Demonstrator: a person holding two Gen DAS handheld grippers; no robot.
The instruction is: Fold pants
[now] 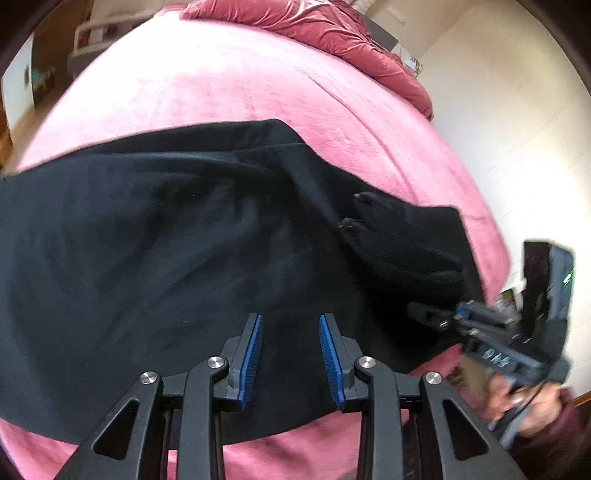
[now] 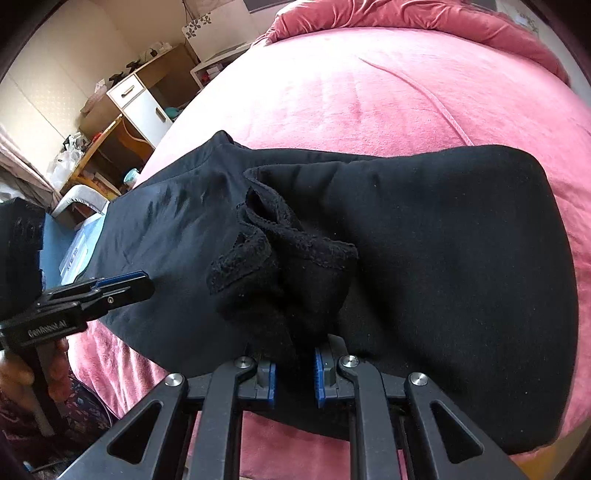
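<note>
Pants: black pants (image 1: 155,236) lie spread across the pink bed (image 1: 229,85), near its front edge; the fabric is creased in places
Lace-edged part: a bunched fold with a lace edge (image 2: 280,236) rises from the pants in the right wrist view, running down into the right gripper
Left gripper: the left gripper (image 1: 291,354) hovers low over the ribbed edge of the pants; its jaws stand partly apart, with cloth showing in the gap but the pads not pressing on it
Right gripper: the right gripper (image 2: 294,380) has its jaws narrowed onto the bunched black cloth, gripping the pants
Bedding: a rumpled red quilt (image 1: 325,26) lies at the far end of the bed
Room: a white drawer unit (image 2: 142,99) stands beside the bed
</note>
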